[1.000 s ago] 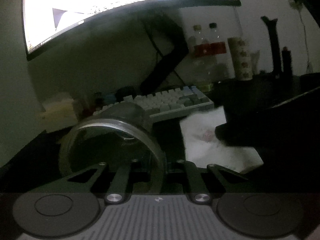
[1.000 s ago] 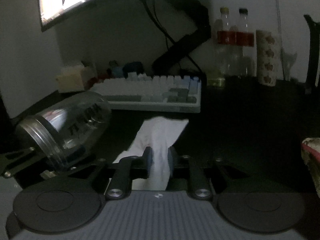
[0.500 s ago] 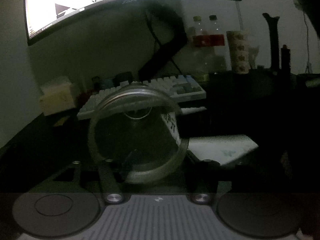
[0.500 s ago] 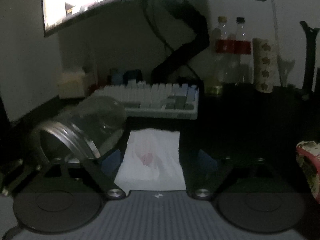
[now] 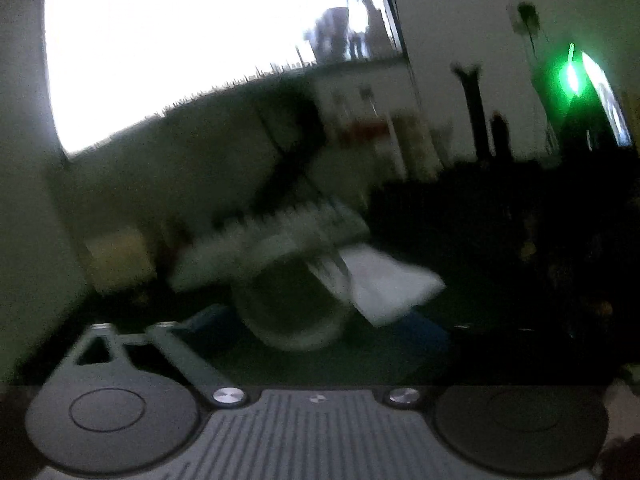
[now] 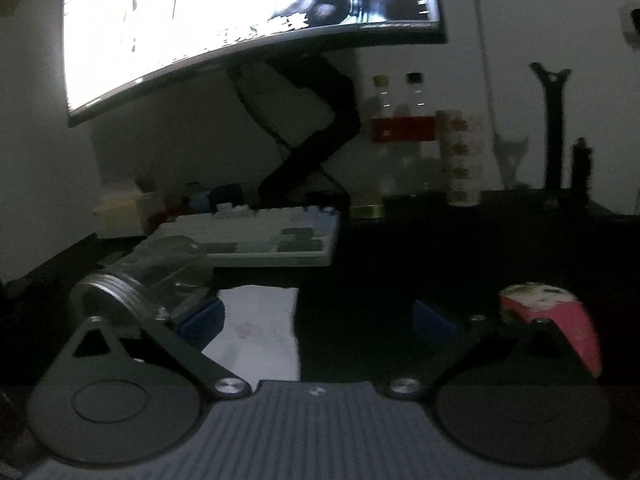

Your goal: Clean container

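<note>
The clear glass jar (image 6: pixel 156 276) lies on its side on the dark desk, its threaded mouth toward the camera, left of the white tissue (image 6: pixel 256 328). In the blurred left wrist view the jar (image 5: pixel 292 304) lies mouth-on in front of my left gripper (image 5: pixel 316 332), with the tissue (image 5: pixel 388 284) to its right. The left fingers stand wide apart and hold nothing. My right gripper (image 6: pixel 316 320) is open wide above the tissue, its left pad (image 6: pixel 200 316) beside the jar.
A pale keyboard (image 6: pixel 260 232) lies behind the jar under a bright curved monitor (image 6: pixel 224 20). Two bottles (image 6: pixel 400 128) and a paper roll (image 6: pixel 460 160) stand at the back. A pink-and-white object (image 6: pixel 556 316) lies at the right.
My right gripper opened and let go of the tissue, which now lies flat. My left gripper released the jar and pulled back; the jar rests on the desk.
</note>
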Tool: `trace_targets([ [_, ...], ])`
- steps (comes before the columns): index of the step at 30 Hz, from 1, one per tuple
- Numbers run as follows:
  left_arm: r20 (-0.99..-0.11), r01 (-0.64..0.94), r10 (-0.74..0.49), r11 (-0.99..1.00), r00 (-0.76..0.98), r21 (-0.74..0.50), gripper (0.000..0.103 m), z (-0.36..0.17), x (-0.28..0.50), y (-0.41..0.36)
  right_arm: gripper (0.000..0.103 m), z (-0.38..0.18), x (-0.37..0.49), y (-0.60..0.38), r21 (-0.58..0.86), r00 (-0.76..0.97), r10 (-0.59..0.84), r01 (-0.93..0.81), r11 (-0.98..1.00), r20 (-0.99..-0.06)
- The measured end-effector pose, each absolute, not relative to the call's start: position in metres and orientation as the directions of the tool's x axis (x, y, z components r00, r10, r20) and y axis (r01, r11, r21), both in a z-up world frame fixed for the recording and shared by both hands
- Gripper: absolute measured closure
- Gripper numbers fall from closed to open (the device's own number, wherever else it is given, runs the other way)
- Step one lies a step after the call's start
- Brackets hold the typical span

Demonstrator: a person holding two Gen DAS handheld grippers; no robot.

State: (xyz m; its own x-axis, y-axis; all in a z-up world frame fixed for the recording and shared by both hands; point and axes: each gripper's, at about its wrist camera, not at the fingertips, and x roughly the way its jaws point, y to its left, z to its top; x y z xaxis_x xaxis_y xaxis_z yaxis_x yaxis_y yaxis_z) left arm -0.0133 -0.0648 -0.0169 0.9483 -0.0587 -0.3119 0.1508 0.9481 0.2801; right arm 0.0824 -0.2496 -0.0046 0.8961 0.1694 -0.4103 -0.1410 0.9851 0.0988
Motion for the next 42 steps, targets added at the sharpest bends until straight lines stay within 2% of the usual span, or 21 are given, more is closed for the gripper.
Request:
trace_targets([
  [4, -0.252, 0.119, -0.049, 0.955, 0.966, 0.270, 0.000, 0.000, -0.020, -0.046, 0.000, -0.003, 0.074, -0.261, 0.134, 0.893, 0.158, -0.111, 0.985, -0.422],
  [9, -0.347, 0.095, 0.003, 0.960, 0.938, 0.265, 0.000, -0.020, -0.005, -0.031, 0.000, 0.001, 0.066, -0.266, 0.194, 0.867, 0.197, -0.119, 0.974, -0.458],
  [13, -0.410, 0.062, 0.036, 0.973, 0.911, 0.222, 0.000, -0.020, 0.007, -0.025, 0.000, 0.007, 0.055, -0.248, 0.185, 0.809, 0.298, -0.235, 0.954, -0.507],
  [16, -0.480, 0.099, -0.025, 0.987, 0.877, 0.129, 0.000, -0.014, 0.012, -0.015, 0.000, 0.018, 0.038, -0.237, 0.211, 0.802, 0.360, -0.293, 0.933, -0.476],
  [19, -0.514, 0.096, -0.051, 0.994, 0.856, 0.060, 0.000, -0.011, 0.008, -0.011, 0.000, 0.030, 0.021, -0.229, 0.206, 0.835, 0.341, -0.276, 0.939, -0.433],
  [23, -0.542, 0.073, -0.025, 0.995, 0.840, 0.067, 0.000, -0.005, 0.009, -0.014, 0.000, 0.037, 0.009, -0.224, 0.205, 0.827, 0.381, -0.323, 0.924, -0.414],
  [26, -0.530, -0.005, 0.044, 0.997, 0.847, 0.074, 0.000, 0.004, 0.003, -0.021, 0.000, 0.044, 0.005, -0.228, 0.230, 0.819, 0.411, -0.345, 0.910, -0.400],
  [29, -0.527, -0.067, 0.120, 0.991, 0.841, 0.120, 0.000, 0.021, -0.003, -0.032, 0.000, 0.057, 0.001, -0.234, 0.222, 0.825, 0.376, -0.308, 0.925, -0.421],
  [34, -0.458, 0.030, 0.031, 0.991, 0.888, 0.127, 0.000, 0.052, -0.033, -0.043, 0.000, 0.093, -0.013, -0.243, 0.225, 0.858, 0.300, -0.223, 0.949, -0.416],
  [39, -0.373, -0.001, 0.037, 0.996, 0.927, 0.095, 0.000, 0.078, -0.058, -0.049, 0.000, 0.118, -0.049, -0.237, 0.080, 0.906, 0.270, -0.258, 0.963, -0.326],
  [41, -0.379, -0.021, 0.048, 0.997, 0.924, 0.075, 0.000, 0.088, -0.063, -0.049, 0.000, 0.122, -0.063, -0.235, 0.058, 0.926, 0.234, -0.227, 0.972, -0.297],
  [42, -0.397, -0.034, 0.059, 0.997, 0.916, 0.069, 0.000, 0.091, -0.063, -0.049, 0.000, 0.123, -0.065, -0.236, 0.064, 0.923, 0.219, -0.209, 0.976, -0.315],
])
